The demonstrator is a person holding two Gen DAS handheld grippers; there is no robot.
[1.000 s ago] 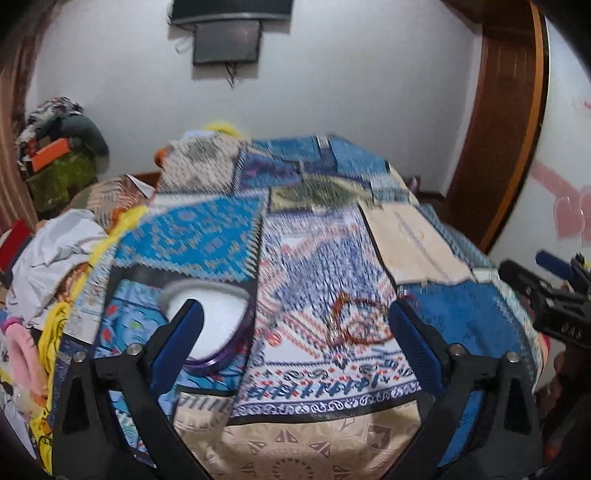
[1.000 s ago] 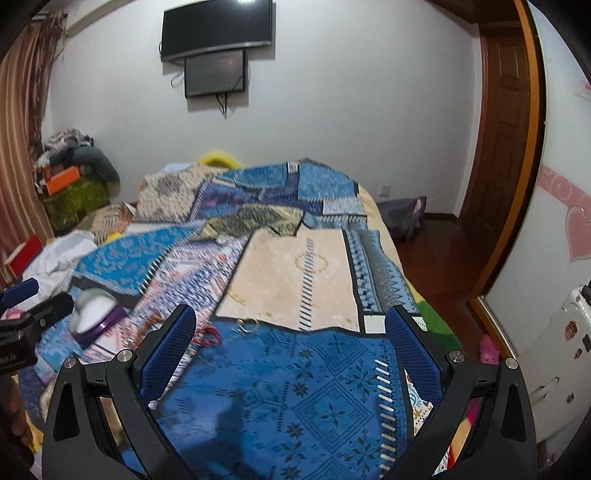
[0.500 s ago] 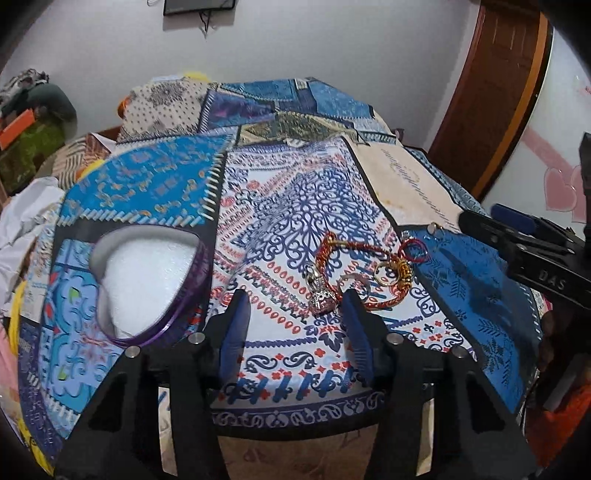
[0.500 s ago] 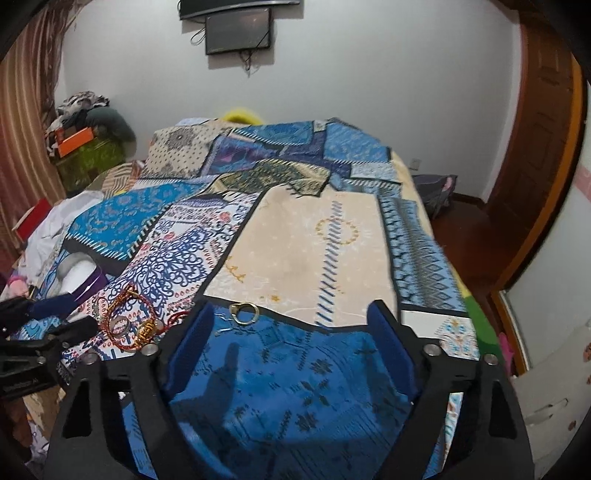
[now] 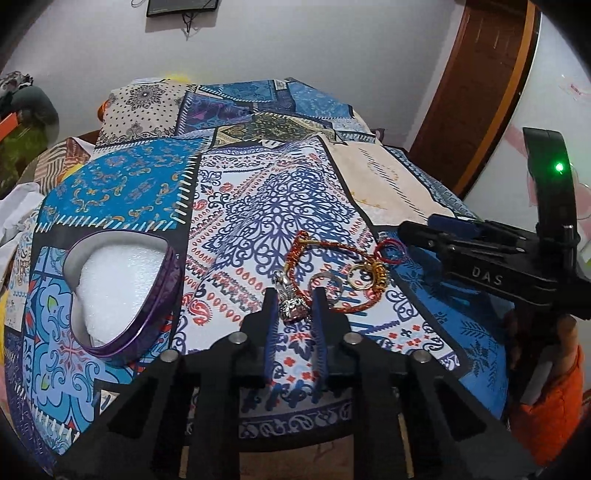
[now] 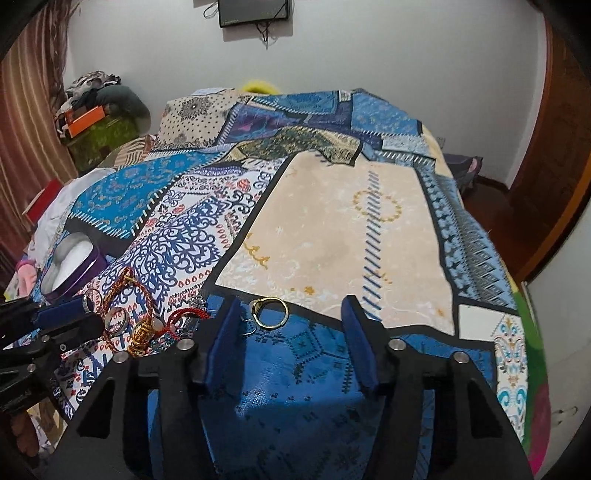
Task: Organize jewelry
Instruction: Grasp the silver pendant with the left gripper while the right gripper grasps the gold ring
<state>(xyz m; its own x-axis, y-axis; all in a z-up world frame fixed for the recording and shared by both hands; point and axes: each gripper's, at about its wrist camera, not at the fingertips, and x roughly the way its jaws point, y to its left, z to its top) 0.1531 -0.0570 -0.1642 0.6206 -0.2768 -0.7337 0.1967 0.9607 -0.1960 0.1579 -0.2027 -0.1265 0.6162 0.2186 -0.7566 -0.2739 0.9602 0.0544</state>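
Note:
A pile of jewelry lies on the patterned bedspread: a red-and-gold cord bracelet [image 5: 325,251], a silver ornate ring [image 5: 290,299], a plain silver ring [image 5: 325,282] and a gold ring with beads [image 5: 364,277]. My left gripper [image 5: 295,299] has its jaws narrowed around the silver ornate ring, with small gaps on both sides. A purple heart-shaped box [image 5: 122,291] with white foam lies to the left. My right gripper [image 6: 291,310] is open over a gold ring [image 6: 269,312] on a blue patch. The jewelry pile also shows in the right wrist view [image 6: 140,325].
The bed is covered by a patchwork spread [image 6: 351,221]. Clothes and boxes [image 6: 96,110] are piled at the left wall. A wooden door [image 5: 487,81] stands at the right. A screen [image 6: 255,11] hangs on the far wall.
Both grippers moved forward and down toward the bed. The left jaws narrowed around the silver ornate ring. The right jaws narrowed somewhat and came close to the gold ring.

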